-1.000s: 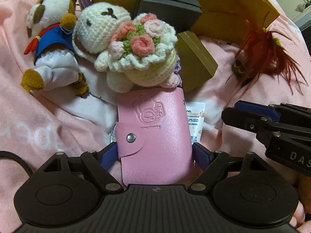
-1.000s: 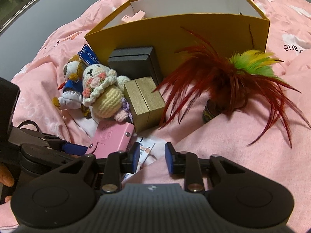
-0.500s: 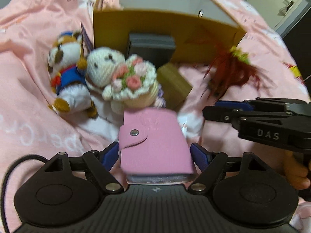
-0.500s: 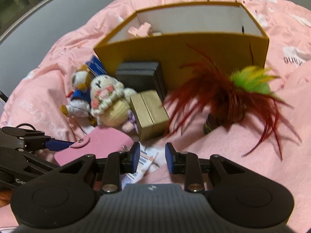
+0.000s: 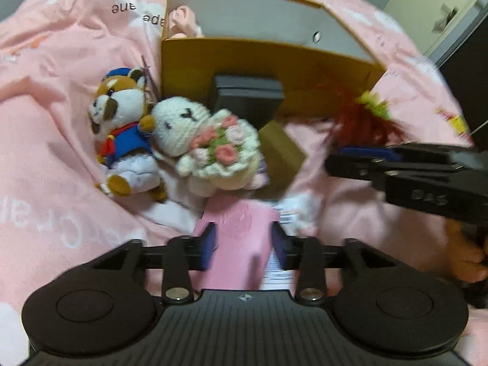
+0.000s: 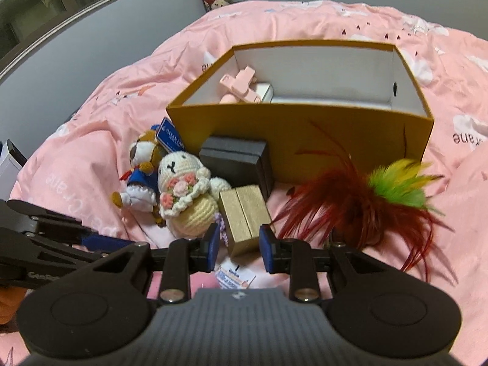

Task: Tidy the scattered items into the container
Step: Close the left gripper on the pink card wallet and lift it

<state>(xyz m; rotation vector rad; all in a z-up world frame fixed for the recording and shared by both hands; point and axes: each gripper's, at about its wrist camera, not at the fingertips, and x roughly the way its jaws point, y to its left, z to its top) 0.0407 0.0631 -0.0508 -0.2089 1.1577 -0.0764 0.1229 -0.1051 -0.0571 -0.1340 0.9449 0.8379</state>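
Observation:
A pink snap wallet (image 5: 241,238) sits between the blue pads of my left gripper (image 5: 244,245). Its jaws are closing, and both pads seem to press the wallet's sides, though the picture is blurred. My right gripper (image 6: 239,250) hovers to the wallet's right, its jaws a narrow gap apart with nothing in them. Ahead stands the mustard box (image 6: 305,128), open-topped, with pink items inside at its left end. In front of it lie a plush dog (image 5: 122,128), a crochet bunny (image 5: 195,134), a black box (image 5: 247,97), a gold box (image 6: 244,219) and a red-green feather toy (image 6: 366,201).
A white sachet (image 6: 235,276) lies on the pink duvet (image 5: 45,122) just under the right gripper. The soft toys and small boxes crowd the box's near wall. A grey wall and a window run along the left. A person's fingers (image 5: 466,262) hold the right gripper.
Both grippers have risen, so more of the mustard box's inside shows. The left jaws have narrowed around the pink wallet, which came up off the duvet.

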